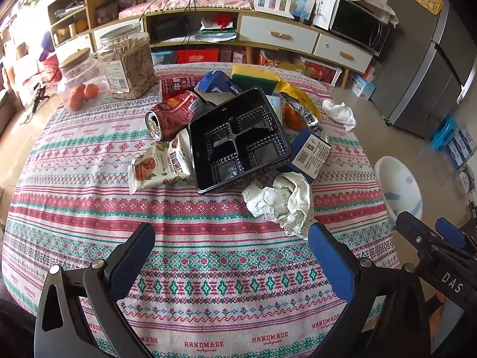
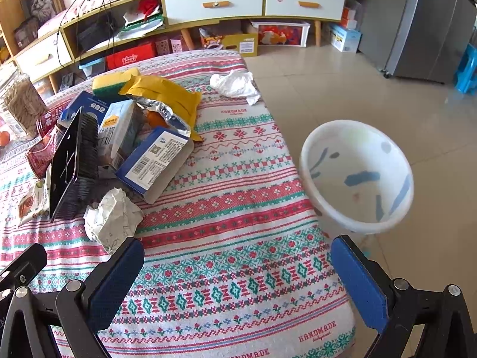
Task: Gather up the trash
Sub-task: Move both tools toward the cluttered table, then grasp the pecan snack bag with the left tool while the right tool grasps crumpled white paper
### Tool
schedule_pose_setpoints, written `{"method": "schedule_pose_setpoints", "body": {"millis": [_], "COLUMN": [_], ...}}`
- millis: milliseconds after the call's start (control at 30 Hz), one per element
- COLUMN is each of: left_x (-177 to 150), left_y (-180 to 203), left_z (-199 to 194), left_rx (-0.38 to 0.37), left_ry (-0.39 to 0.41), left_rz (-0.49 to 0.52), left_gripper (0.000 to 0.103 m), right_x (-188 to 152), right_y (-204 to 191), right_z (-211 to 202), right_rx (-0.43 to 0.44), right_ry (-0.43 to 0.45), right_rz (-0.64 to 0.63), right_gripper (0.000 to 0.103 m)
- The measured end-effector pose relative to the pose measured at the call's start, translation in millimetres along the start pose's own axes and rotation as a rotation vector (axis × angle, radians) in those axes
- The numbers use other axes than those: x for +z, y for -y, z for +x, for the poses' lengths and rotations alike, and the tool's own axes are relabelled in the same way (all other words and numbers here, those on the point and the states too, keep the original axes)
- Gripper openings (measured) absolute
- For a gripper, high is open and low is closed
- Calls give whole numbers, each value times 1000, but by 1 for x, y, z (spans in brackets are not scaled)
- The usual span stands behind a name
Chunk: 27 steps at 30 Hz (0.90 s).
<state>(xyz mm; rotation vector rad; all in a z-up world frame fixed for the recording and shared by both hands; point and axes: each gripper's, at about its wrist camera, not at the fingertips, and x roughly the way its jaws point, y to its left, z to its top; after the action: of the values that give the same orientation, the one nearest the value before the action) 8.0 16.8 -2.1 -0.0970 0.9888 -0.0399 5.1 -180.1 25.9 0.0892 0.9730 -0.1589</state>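
A pile of trash lies on the patterned tablecloth point(image 1: 208, 268): a black plastic tray point(image 1: 238, 140), a red can point(image 1: 174, 113) on its side, a snack wrapper point(image 1: 158, 164), a blue carton point(image 1: 311, 155), a yellow foil bag point(image 2: 167, 98) and a crumpled paper ball point(image 1: 283, 203). A white tissue point(image 2: 234, 85) lies apart near the table's far right edge. My left gripper point(image 1: 232, 253) is open and empty, just short of the paper ball point(image 2: 113, 217). My right gripper point(image 2: 238, 268) is open and empty over the table's right edge. A white bin point(image 2: 357, 176) stands on the floor right of the table.
A jar of snacks point(image 1: 128, 62), a smaller lidded jar point(image 1: 76, 68) and oranges point(image 1: 83, 94) stand at the table's far left. A green-yellow sponge point(image 1: 253, 76) lies behind the pile. A sideboard point(image 2: 214, 3) and a fridge point(image 1: 432, 59) stand beyond.
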Motion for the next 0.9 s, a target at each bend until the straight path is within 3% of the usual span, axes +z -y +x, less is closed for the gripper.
{"method": "schedule_pose_setpoints", "body": {"millis": [533,667,800,900], "left_x": [1,18,34,48], "left_y": [-3,-28,-52,-63], "left_z": [9,15,17,20], "left_rx": [-23,-53,-35,-73], "left_ry": [-39,-78,-67,-85], "left_rz": [-2,-72,-107,-141], "left_gripper": [102,95,95,95], "right_x": [1,19,45,59], "right_y": [-4,1,3,9], "right_z": [2,8,7,17], "right_rx": [5,122,45,104], "right_ry": [-10,-77,-47,-80], "right_rz": [-16,5,-57,-51], "right_gripper": [103,102,102,102]}}
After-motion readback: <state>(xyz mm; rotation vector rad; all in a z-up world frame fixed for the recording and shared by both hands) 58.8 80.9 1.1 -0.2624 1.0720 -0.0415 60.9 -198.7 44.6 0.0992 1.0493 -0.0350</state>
